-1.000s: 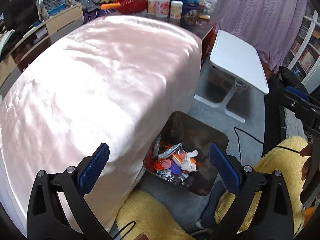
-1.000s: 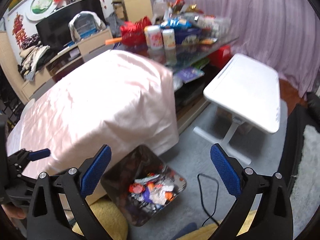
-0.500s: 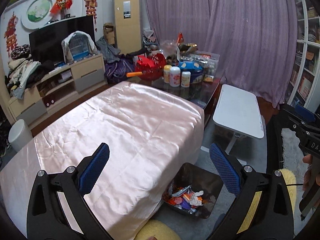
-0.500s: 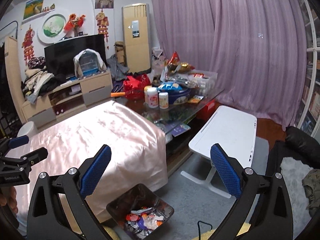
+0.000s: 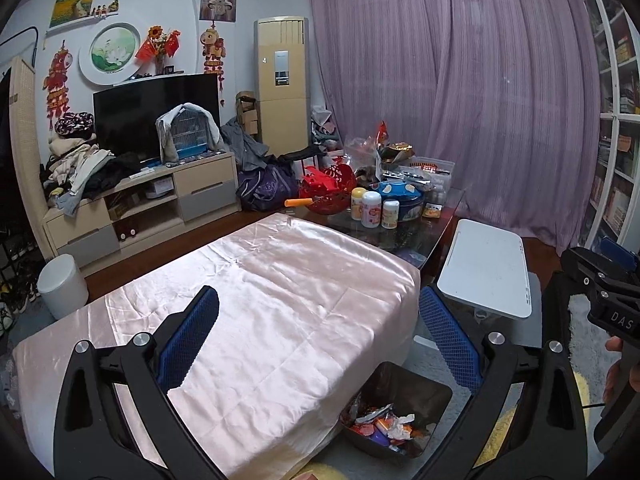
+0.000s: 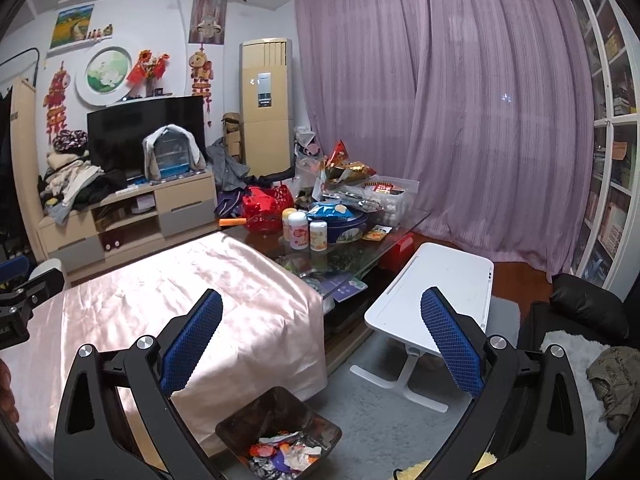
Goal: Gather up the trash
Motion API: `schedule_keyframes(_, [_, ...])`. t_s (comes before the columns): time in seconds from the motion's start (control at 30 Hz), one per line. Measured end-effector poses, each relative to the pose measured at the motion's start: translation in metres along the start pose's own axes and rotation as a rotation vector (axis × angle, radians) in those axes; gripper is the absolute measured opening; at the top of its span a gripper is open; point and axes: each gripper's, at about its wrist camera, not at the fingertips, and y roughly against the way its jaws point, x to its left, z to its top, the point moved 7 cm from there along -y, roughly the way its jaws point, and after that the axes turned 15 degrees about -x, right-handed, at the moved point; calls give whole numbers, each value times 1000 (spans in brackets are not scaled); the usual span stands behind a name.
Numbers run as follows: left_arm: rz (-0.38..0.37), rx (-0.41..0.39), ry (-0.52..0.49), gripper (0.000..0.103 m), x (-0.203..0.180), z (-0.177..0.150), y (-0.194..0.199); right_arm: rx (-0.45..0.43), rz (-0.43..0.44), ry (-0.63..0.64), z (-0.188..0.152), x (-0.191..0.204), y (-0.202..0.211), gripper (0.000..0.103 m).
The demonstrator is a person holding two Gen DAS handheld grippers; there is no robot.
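Currently, from my remote feed:

Writing: only "DAS" reads, white on the black body of the right gripper (image 5: 612, 280) at the left view's right edge; jar labels too small to read.
Left gripper (image 5: 318, 336): blue-padded fingers spread wide, nothing between them.
Right gripper, own view (image 6: 320, 334): fingers spread wide too, holding nothing.
Trash: crumpled foil and coloured wrappers (image 5: 380, 426) (image 6: 286, 454) lie inside the dark square bin.
Bin: dark square plastic bin (image 5: 432, 390) (image 6: 280, 406) on the grey floor, just beside the corner of the draped table, low between my fingers in both views.
Draped table: big table under shiny pink satin cloth (image 5: 256, 300) (image 6: 168, 300), filling the middle left of both views.
Glass table: dark glass coffee table (image 6: 400, 226) behind the pink one, crowded with stuff.
Containers there: three white jars (image 5: 372, 209) (image 6: 299, 230) with pale lids, round blue tin (image 5: 404, 196), red cut-out basket (image 5: 328, 188) (image 6: 266, 204), clear plastic box (image 6: 394, 200) of packets.
Side desk: white folding lap desk (image 5: 486, 268) (image 6: 440, 284) on white legs, right of the bin, near the glass table.
Floor clutter: yellow fluffy rug (image 5: 500, 436) touching the bin's near side.
Background: black TV (image 5: 152, 112), covered blue birdcage (image 5: 190, 132), beige standing air conditioner (image 5: 284, 84), purple curtain (image 5: 460, 80).
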Motion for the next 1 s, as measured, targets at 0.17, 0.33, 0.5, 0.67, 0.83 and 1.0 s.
schedule_keyframes(0.17, [-2, -13, 4, 95, -2, 0, 5, -30, -12, 27, 7, 3, 11, 100])
schedule_keyframes(0.33, [-15, -18, 11, 95, -5, -1, 9, -39, -10, 33, 8, 6, 17, 100])
schedule_keyframes(0.5, [-20, -17, 19, 95, -6, -3, 12, -36, -11, 33, 7, 7, 18, 100])
schedule_keyframes(0.67, [-17, -18, 18, 95, -7, -4, 15, -36, -9, 32, 7, 7, 19, 100])
schedule_keyframes(0.83, [-15, -20, 19, 95, -7, -4, 15, -37, -2, 31, 7, 12, 23, 100])
schedule_keyframes(1.0, [-21, -16, 20, 95, -8, -4, 17, -30, 2, 30, 7, 14, 24, 100])
